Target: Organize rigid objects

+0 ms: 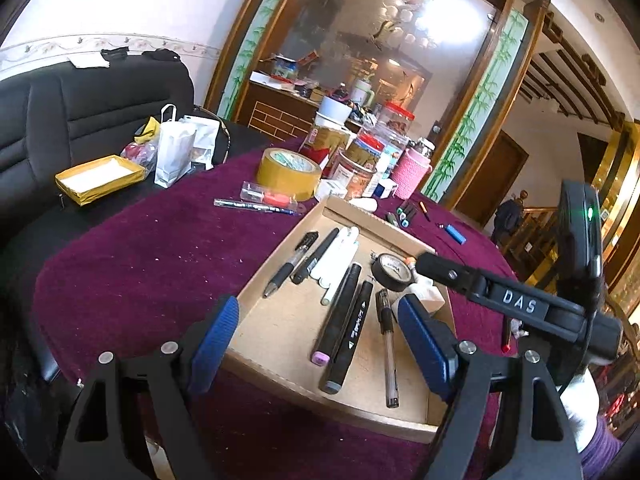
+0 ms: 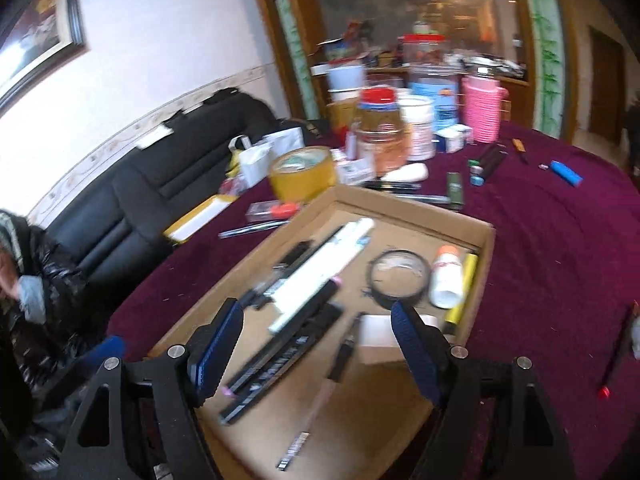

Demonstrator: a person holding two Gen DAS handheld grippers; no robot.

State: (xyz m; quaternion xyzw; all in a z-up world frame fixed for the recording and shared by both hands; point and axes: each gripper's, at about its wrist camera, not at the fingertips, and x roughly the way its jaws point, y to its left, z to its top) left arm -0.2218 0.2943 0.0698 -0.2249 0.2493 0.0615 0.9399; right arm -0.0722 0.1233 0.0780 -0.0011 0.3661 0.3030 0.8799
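Most pens (image 1: 346, 309) and the black tape (image 1: 392, 271) already lie in the tray (image 1: 256, 300) near us, while markers (image 1: 404, 216) and a lighter (image 1: 456, 234) wait on the far cloth (image 1: 152, 256) — the job looks over half done, with the left gripper (image 1: 318, 338) and right gripper (image 2: 316, 340) both spread and empty.

we read "das" in raised white letters on the black arm of the right gripper (image 1: 520, 304), seen from the left wrist camera. a black marker (image 1: 352, 330) in the cardboard tray (image 1: 276, 328) carries white print along its barrel, too small for us to make out. the black tape roll (image 1: 394, 271) has dark lettering on its inner core, which we cannot read. labels on the jars (image 1: 360, 164) at the back are illegible, and the right wrist view is too blurred for any text.
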